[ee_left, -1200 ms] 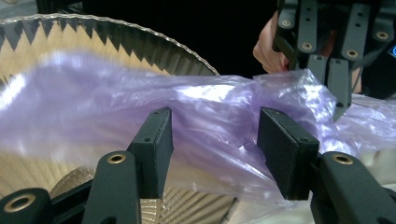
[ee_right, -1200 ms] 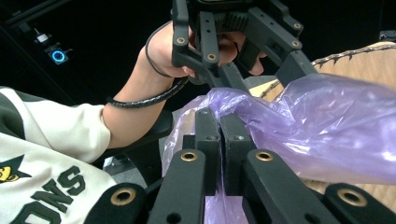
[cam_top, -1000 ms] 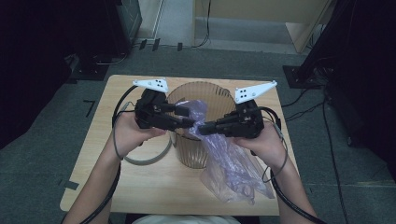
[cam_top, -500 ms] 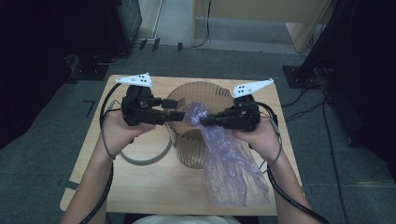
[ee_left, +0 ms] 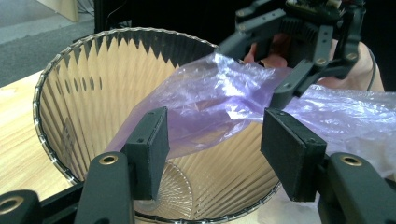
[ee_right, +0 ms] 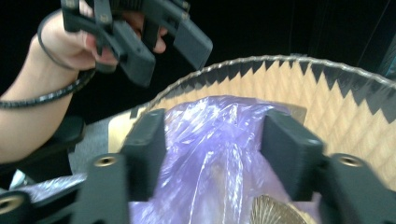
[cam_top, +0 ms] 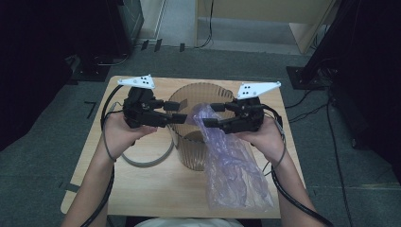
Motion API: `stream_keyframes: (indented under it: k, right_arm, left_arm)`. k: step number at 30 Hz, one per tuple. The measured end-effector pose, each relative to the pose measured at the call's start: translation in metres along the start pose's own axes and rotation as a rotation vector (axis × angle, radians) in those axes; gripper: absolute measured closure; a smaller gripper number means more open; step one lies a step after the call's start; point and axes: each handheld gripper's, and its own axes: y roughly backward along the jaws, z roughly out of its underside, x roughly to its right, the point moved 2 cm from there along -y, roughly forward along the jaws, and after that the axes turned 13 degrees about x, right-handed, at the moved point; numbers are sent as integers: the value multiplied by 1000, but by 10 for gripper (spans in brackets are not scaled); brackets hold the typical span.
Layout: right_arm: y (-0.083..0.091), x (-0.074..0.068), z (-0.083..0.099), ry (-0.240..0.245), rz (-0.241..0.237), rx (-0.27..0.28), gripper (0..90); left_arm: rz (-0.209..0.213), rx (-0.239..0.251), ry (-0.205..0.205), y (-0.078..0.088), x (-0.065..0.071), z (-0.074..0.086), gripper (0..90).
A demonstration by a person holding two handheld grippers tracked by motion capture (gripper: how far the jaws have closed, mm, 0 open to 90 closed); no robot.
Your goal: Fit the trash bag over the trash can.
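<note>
purple bag (ee_left: 210, 112) over bin (ee_left: 84, 93), jaws apart

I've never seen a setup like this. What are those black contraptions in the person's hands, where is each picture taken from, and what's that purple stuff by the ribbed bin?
Those are hand-held grippers: a person holds one in each hand and works its two black jaws like tongs. The high view looks down on a wooden table from above the person's side. The other two pictures come from small cameras riding on the grippers, looking along their own jaws.

On the table stands a translucent ribbed waste bin, with a grey ring lying beside it. A purple plastic bag hangs over the bin's rim, its top end inside and the rest trailing onto the table.

The left gripper is open at the bin's rim, holding nothing. The right gripper has just been opening; the bag's top lies between its jaws, but the pads no longer pinch it.
</note>
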Motion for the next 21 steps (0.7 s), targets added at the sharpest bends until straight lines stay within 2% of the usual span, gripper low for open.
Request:
stream_keyframes:
  k: [3, 6, 9, 11, 15, 21]
  right_arm:
    - [4, 1, -3, 4, 16, 22, 332]
    - [6, 2, -3, -9, 26, 23, 332]
    - [12, 3, -5, -11, 1, 27, 454]
    - [15, 2, -6, -11, -13, 27, 492]
    - [23, 1, -6, 1, -16, 24, 528]
    - [36, 1, -6, -12, -10, 39, 552]
  left_arm:
    - [2, -1, -1, -1, 0, 0, 412]
    - [6, -5, -3, -1, 0, 0, 413]
    - [8, -3, -2, -1, 0, 0, 413]
    - [11, -5, -1, -2, -1, 0, 413]
    - [24, -6, -1, -6, 0, 0, 415]
    - [51, -13, 1, -12, -2, 2, 416]
